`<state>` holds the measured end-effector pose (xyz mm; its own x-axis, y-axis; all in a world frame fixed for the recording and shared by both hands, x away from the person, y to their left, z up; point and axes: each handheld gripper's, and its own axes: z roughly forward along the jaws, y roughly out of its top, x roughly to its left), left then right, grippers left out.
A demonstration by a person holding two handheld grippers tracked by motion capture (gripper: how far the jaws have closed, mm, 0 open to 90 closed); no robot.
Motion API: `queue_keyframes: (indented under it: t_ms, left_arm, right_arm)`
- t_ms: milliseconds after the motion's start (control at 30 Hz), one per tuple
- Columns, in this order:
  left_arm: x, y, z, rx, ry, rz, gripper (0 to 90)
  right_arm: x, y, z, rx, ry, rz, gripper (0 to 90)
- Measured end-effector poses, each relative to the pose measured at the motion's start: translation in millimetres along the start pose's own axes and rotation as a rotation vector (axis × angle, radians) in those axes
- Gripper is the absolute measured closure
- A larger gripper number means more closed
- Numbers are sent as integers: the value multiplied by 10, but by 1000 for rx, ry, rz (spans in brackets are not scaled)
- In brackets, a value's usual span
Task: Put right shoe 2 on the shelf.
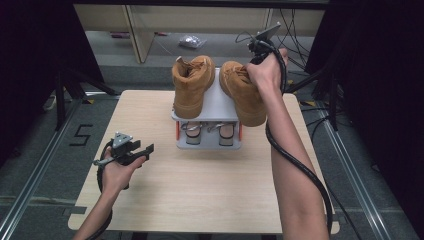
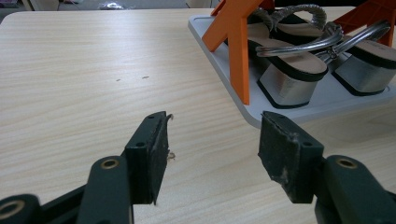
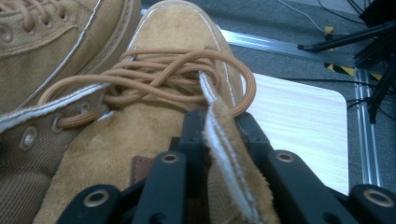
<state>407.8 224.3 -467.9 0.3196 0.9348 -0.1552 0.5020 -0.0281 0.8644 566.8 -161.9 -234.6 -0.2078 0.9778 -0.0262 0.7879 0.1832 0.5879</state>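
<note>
Nearest the person, the left gripper (image 1: 145, 150) is hovering over the bare table (image 1: 200, 190) with its jaws standing well apart and nothing between them, pointing toward the silver sandals (image 2: 299, 70) on the lower shelf of the grey rack (image 1: 220, 105). Farther back, the right gripper (image 3: 219, 126) is sitting at the collar of the right boot (image 1: 245, 92), its jaws straddling the boot's tongue (image 3: 229, 158); whether the pads are pressing I cannot tell. That boot is resting on the rack's top shelf, beside the left boot (image 1: 191, 85), its long axis running toe-forward toward the person. The right hand (image 1: 265, 70) is plainly the nearer one.
</note>
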Motion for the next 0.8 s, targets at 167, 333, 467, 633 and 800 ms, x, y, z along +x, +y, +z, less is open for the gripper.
queue_keyframes:
  t_ms: [167, 333, 467, 633, 800]
  left_arm:
    - [-31, 3, 14, 3, -7, 8, 420]
    - [-21, -1, 15, 6, -7, 10, 420]
    - [-17, -2, 11, 6, -7, 8, 420]
    - [-22, 2, 12, 5, -5, 9, 420]
    - [-30, 3, 19, 2, -12, 7, 420]
  right_arm:
    - [30, 2, 9, -1, -15, -94, 678]
    - [22, -10, -3, -3, -30, -124, 639]
    - [35, -10, -29, 1, -36, -142, 633]
    - [39, -13, -45, -1, -44, -160, 615]
    - [35, -20, -54, -6, -43, -173, 598]
